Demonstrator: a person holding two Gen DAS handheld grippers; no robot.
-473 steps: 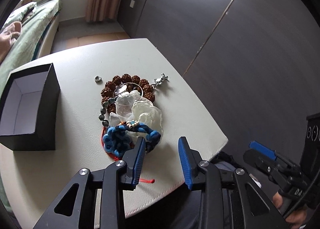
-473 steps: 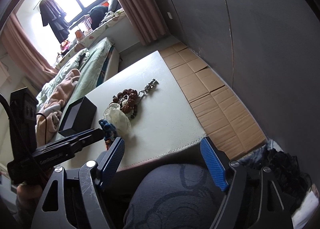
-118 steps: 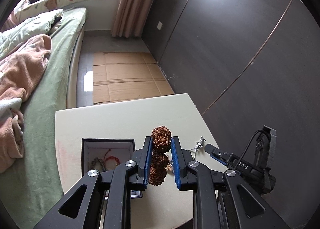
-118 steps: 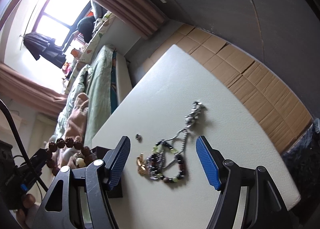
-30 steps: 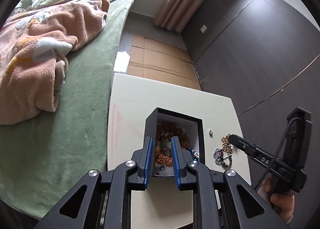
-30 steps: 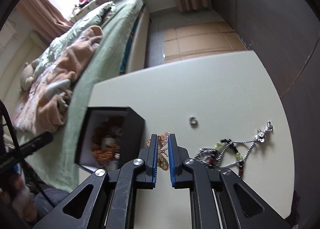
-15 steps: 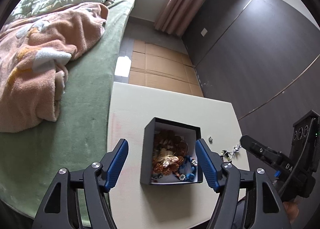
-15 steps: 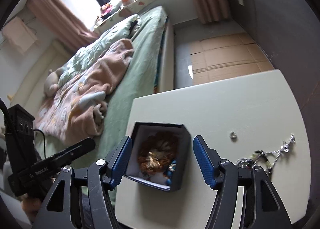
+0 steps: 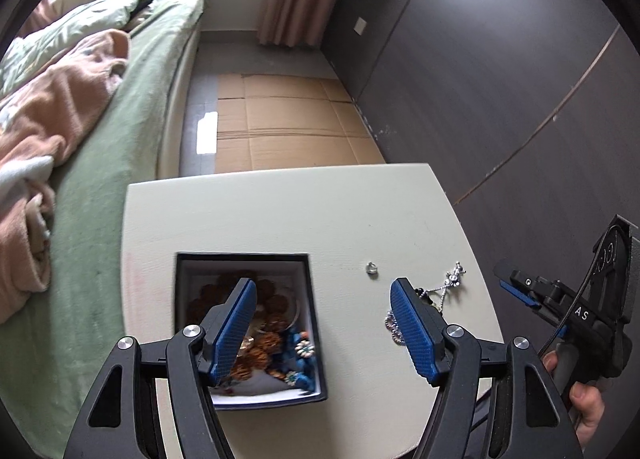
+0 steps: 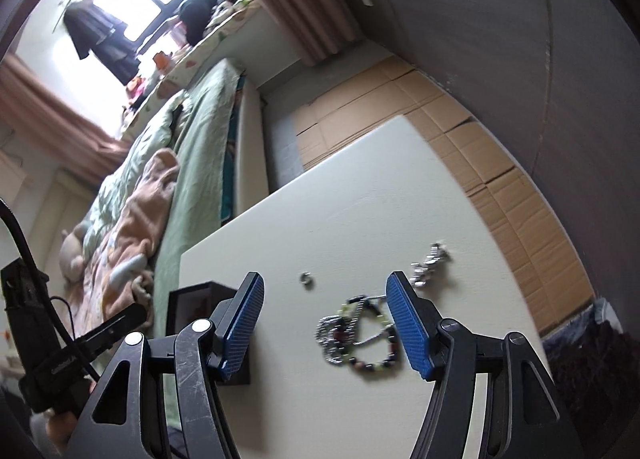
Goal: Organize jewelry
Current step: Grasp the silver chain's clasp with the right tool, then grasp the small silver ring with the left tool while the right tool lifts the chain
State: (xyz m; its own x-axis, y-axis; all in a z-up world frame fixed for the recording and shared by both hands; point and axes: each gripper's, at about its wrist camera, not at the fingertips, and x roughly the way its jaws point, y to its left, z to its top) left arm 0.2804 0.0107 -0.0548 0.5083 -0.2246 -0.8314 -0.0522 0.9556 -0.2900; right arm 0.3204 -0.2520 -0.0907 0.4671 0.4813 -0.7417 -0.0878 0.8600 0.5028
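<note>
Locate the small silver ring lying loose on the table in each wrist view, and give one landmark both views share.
Left wrist view: the small silver ring lies on the white table, right of the black box and above the right fingertip.
Right wrist view: the ring sits between the fingertips, up and left of the beaded chain.
Shared landmark: the black box, left of the ring in both.

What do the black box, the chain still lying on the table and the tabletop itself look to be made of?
The black box: probably stiff card, matte black outside with a pale lining and thin, sharp walls. The chain: silvery links that glint like metal, strung with dark and pale green beads, perhaps glass or stone; too blurred to be sure. The tabletop: a smooth, off-white, matte surface with rounded corners; possibly laminate or leatherette.
</note>
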